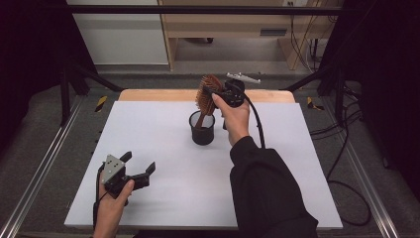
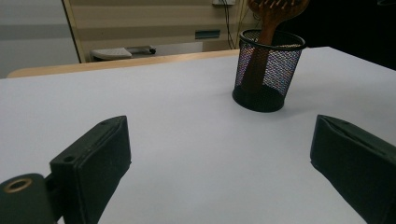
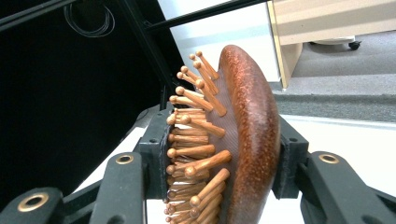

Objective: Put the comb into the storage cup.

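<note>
While the right gripper [image 1: 216,94] pinches its reddish-brown wooden-pinned hairbrush [image 1: 205,94], the left gripper [image 1: 140,168] stands spread.

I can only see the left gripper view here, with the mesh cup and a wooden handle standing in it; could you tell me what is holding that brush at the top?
Observer: The right gripper is shut on the hairbrush, its jaws clamped across the head: one on the bristles, one on the wooden back.
Operator: Thank you. Is the handle fully inside the cup?
Observer: In the high view the handle dips into the black mesh cup, while the head sits above the rim.
Operator: And where is my left gripper?
Observer: The left gripper is near the table's front left, jaws open, well apart from the cup.
</note>
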`<state>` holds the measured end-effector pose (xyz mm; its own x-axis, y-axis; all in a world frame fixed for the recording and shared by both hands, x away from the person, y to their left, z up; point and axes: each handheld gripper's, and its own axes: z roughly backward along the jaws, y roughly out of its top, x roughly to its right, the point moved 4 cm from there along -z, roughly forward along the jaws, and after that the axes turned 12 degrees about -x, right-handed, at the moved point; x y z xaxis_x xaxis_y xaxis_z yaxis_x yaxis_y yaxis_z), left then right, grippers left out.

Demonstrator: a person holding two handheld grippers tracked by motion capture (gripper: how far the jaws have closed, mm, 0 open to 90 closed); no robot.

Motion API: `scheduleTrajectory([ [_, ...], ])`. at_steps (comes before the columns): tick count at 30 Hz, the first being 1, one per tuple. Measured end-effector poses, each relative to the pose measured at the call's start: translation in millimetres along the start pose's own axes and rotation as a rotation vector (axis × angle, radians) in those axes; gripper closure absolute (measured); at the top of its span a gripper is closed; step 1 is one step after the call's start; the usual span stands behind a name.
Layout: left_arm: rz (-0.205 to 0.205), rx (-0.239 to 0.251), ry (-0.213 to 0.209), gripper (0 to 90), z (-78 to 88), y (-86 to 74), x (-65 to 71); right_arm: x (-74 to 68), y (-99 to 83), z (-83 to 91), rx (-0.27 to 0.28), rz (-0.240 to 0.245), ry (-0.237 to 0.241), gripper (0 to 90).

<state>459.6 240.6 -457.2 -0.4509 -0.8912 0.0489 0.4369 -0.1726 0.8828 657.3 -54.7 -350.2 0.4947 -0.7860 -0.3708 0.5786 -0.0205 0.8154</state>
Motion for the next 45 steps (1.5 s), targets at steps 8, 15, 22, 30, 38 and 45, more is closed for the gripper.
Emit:
scheduleTrajectory([
  [8, -0.001, -0.001, 0.005, 5.5, 0.2, 0.0, -0.3, 3.0, -4.4, -1.8, -0.010, -0.012, 0.007, 50.6],
  [15, -0.001, -0.001, 0.003, 5.5, 0.2, 0.0, -0.3, 1.8, -5.8, -4.3, -0.015, -0.011, 0.013, 50.5],
  [22, -0.002, -0.002, 0.003, 5.5, 0.3, 0.0, -0.2, 3.3, -6.8, -6.2, -0.027, -0.012, 0.017, 50.2],
  [30, -0.004, -0.003, 0.002, 5.4, 0.0, -0.1, 0.3, 4.9, -6.4, -6.9, -0.031, -0.016, 0.022, 49.9],
  [38, 0.004, -0.001, -0.002, 5.3, -0.2, -0.2, -0.1, 9.4, -5.5, -8.3, -0.036, -0.030, 0.022, 49.2],
  [45, 0.002, -0.002, -0.004, 5.3, -0.4, -0.3, 0.1, 10.0, -4.5, -10.0, -0.041, -0.022, 0.016, 48.8],
])
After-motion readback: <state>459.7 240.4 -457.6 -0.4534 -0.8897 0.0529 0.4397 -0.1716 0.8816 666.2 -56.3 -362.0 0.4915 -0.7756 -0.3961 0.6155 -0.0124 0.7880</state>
